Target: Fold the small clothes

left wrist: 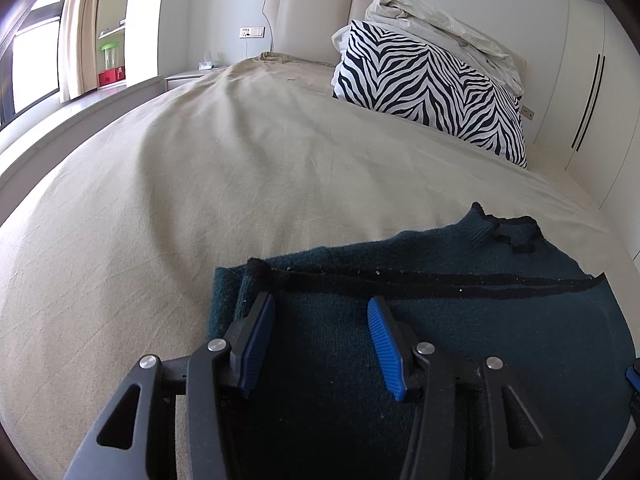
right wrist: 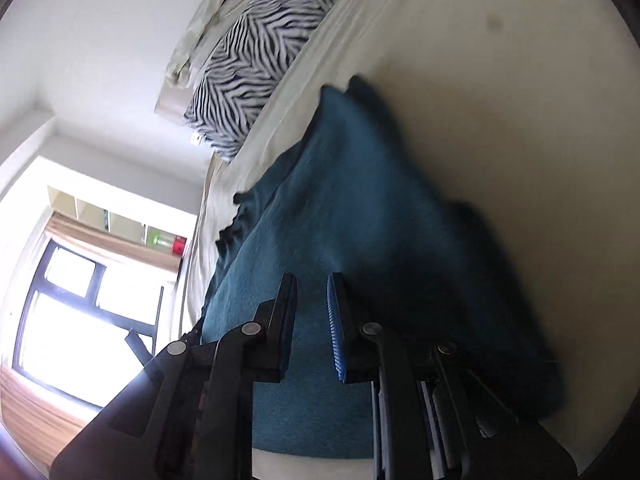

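The sweater (left wrist: 460, 280) lies flat near the bottom edge of the bed (left wrist: 200, 180), partly folded. The left gripper (left wrist: 322, 308) and right gripper (right wrist: 312, 284) hover over it, fingers spread, holding nothing. Next, pinch an edge and fold it over.

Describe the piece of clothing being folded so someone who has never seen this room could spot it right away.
Start at the big bed under its plain beige cover, with a zebra-striped pillow near the headboard. At the opposite end, right under the left gripper, lies the dark teal knit garment. It is the only dark item on the bed, with black trim along its edges.
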Tool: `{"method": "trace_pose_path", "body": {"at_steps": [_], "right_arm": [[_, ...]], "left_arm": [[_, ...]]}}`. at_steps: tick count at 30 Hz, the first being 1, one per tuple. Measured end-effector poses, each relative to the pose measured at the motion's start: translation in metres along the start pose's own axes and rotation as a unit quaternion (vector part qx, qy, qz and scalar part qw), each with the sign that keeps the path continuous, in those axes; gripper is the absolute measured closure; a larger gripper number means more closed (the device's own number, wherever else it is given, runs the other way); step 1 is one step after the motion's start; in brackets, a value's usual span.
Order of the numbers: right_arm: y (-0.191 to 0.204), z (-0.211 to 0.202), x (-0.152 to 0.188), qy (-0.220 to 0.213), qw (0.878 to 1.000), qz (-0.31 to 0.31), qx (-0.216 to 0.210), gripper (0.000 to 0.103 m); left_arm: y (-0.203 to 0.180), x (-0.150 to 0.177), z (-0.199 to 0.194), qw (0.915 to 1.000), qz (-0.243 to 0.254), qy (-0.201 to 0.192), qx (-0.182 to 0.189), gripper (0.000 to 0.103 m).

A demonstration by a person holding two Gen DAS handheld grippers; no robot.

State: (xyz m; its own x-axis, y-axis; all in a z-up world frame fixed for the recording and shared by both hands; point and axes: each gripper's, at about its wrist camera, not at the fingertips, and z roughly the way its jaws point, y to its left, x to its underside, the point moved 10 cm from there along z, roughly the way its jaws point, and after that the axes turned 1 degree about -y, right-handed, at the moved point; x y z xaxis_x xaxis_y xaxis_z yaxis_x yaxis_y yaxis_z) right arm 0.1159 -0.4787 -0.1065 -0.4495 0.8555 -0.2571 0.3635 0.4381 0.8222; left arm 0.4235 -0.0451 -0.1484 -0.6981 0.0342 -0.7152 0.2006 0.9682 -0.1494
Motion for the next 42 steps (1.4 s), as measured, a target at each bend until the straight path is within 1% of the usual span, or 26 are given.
{"method": "trace_pose_path", "body": {"at_steps": [1,3,4,5,6,7,8,9,11,12,14,15,17,18,19,20,21,23,27,29,31,34,35,37,39,42], "right_arm": [[-0.009,-0.014,-0.007,-0.017,1.0,0.009,0.01,0.09],[-0.02,-0.039,-0.015,-0.045,0.998,0.024,0.034,0.085],[-0.019,-0.047,-0.016,-0.051,0.998,0.033,0.032,0.085],[-0.013,-0.052,-0.013,-0.05,0.998,0.04,0.018,0.082],[-0.003,-0.052,-0.006,-0.043,0.998,0.04,0.002,0.082],[0.009,-0.05,0.005,-0.028,0.999,0.033,-0.012,0.082],[0.026,-0.042,0.021,-0.003,1.0,0.016,-0.023,0.082],[0.046,-0.024,0.04,0.033,0.999,-0.011,-0.031,0.082],[0.082,0.02,0.081,0.091,0.993,-0.061,-0.036,0.081],[0.089,0.034,0.097,0.116,0.99,-0.079,-0.032,0.081],[0.088,0.056,0.119,0.154,0.985,-0.081,-0.021,0.081],[0.083,0.061,0.125,0.16,0.984,-0.075,-0.02,0.081],[0.071,0.067,0.124,0.154,0.985,-0.075,-0.008,0.081],[0.067,0.064,0.121,0.147,0.987,-0.062,-0.018,0.082],[0.062,0.061,0.118,0.143,0.988,-0.043,-0.029,0.082],[0.054,0.052,0.113,0.134,0.99,-0.03,-0.031,0.082],[0.046,0.045,0.106,0.121,0.992,-0.02,-0.029,0.082],[0.03,0.028,0.089,0.093,0.995,0.0,-0.023,0.082],[0.004,-0.012,0.055,0.034,0.999,0.02,0.008,0.082],[-0.003,-0.033,0.044,0.006,0.999,0.029,0.026,0.081],[-0.003,-0.052,0.04,-0.007,0.999,0.03,0.023,0.08],[0.011,-0.066,0.048,-0.004,1.0,-0.002,0.024,0.067],[0.019,-0.065,0.05,-0.002,1.0,-0.012,0.024,0.056],[0.039,-0.059,0.058,0.005,0.999,-0.03,0.01,0.055],[0.061,-0.044,0.069,0.028,0.998,-0.05,-0.01,0.055],[0.089,-0.015,0.088,0.06,0.995,-0.078,-0.019,0.055]], "left_arm": [[0.0,0.0,0.0,1.0,0.0,0.0,0.0,0.052],[0.001,-0.001,0.0,1.0,0.001,-0.001,-0.002,0.052],[0.0,-0.001,0.0,1.0,0.002,-0.001,-0.002,0.052],[0.0,-0.001,0.0,1.0,0.003,-0.001,-0.004,0.051],[0.0,-0.001,0.001,1.0,0.005,-0.001,-0.005,0.051],[-0.001,-0.001,0.0,1.0,0.006,0.0,-0.007,0.051],[-0.001,-0.001,0.0,0.9999,0.008,0.004,-0.01,0.051],[-0.003,-0.002,-0.003,0.9998,0.008,0.012,-0.013,0.051],[-0.006,0.0,-0.017,0.9988,0.012,0.039,-0.025,0.051],[-0.011,0.002,-0.031,0.9986,0.019,0.042,-0.027,0.051],[-0.028,0.013,-0.062,0.9983,0.04,0.039,-0.018,0.05],[-0.037,0.024,-0.076,0.9978,0.047,0.047,-0.007,0.044],[-0.057,0.053,-0.092,0.9951,0.064,0.073,0.017,0.041],[-0.062,0.068,-0.094,0.9936,0.072,0.085,0.019,0.041],[-0.063,0.082,-0.094,0.9925,0.076,0.096,0.01,0.041],[-0.06,0.094,-0.093,0.9917,0.077,0.103,0.001,0.041],[-0.058,0.101,-0.092,0.992,0.074,0.102,-0.004,0.04],[-0.055,0.105,-0.096,0.9927,0.074,0.095,-0.011,0.039],[-0.052,0.107,-0.099,0.9921,0.076,0.098,-0.016,0.036],[-0.05,0.107,-0.098,0.9925,0.075,0.095,-0.016,0.035],[-0.05,0.107,-0.097,0.9926,0.078,0.091,-0.019,0.034],[-0.05,0.107,-0.097,0.9929,0.079,0.087,-0.02,0.034],[-0.05,0.107,-0.097,0.993,0.079,0.086,-0.019,0.034],[-0.049,0.108,-0.098,0.9931,0.079,0.085,-0.016,0.034],[-0.048,0.108,-0.099,0.9929,0.082,0.085,-0.014,0.034],[-0.047,0.109,-0.099,0.9931,0.081,0.084,-0.011,0.033]]}}
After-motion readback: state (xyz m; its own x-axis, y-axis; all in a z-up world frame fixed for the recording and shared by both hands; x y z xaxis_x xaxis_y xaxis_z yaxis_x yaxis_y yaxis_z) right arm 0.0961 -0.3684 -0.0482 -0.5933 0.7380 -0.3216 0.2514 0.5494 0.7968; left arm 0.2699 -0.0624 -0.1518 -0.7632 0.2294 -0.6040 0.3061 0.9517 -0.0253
